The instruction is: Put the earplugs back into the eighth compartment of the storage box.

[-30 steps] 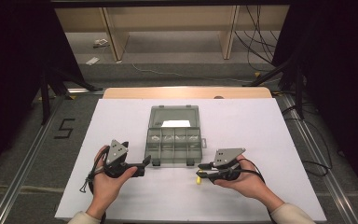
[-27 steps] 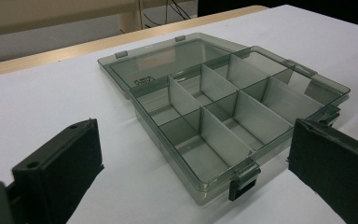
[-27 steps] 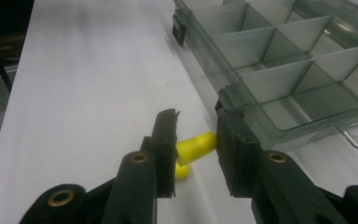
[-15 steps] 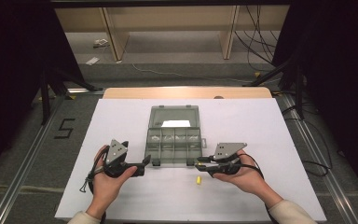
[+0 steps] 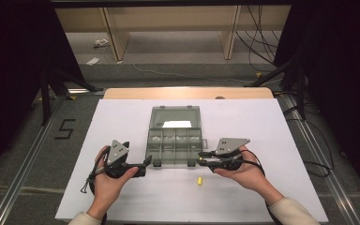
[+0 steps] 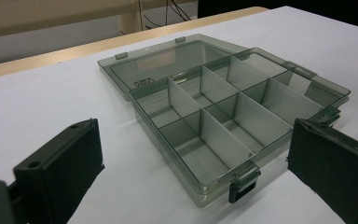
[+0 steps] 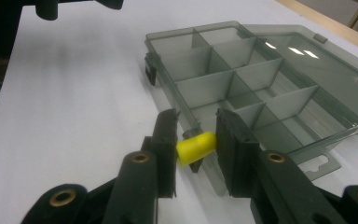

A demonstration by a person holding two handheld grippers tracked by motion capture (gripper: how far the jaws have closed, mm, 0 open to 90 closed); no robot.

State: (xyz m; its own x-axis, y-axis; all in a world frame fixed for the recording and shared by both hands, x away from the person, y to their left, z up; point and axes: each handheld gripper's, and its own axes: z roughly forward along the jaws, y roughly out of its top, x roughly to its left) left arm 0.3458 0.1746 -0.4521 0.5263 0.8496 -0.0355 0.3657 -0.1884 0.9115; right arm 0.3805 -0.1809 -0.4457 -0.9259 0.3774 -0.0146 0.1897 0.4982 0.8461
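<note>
Lifted off the counter (image 5: 122, 197) since a moment ago, one yellow plug (image 7: 196, 147) sits clenched in the right hand-held gripper (image 7: 196, 140) at the organizer box (image 5: 175, 140) edge, left hand-held gripper (image 6: 191, 182) released; the shallow pinch could slip.

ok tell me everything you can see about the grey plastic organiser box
The organiser box is smoky grey see-through plastic, lying on the white table cover with its hinged lid flat behind it. Dividers split the tray into several compartments, which look empty. Small latches sit on its near edge. A white rectangle shows through the lid. The left gripper rests open at its near left corner; the right gripper, clamping a yellow plug, is at its near right corner.
</note>
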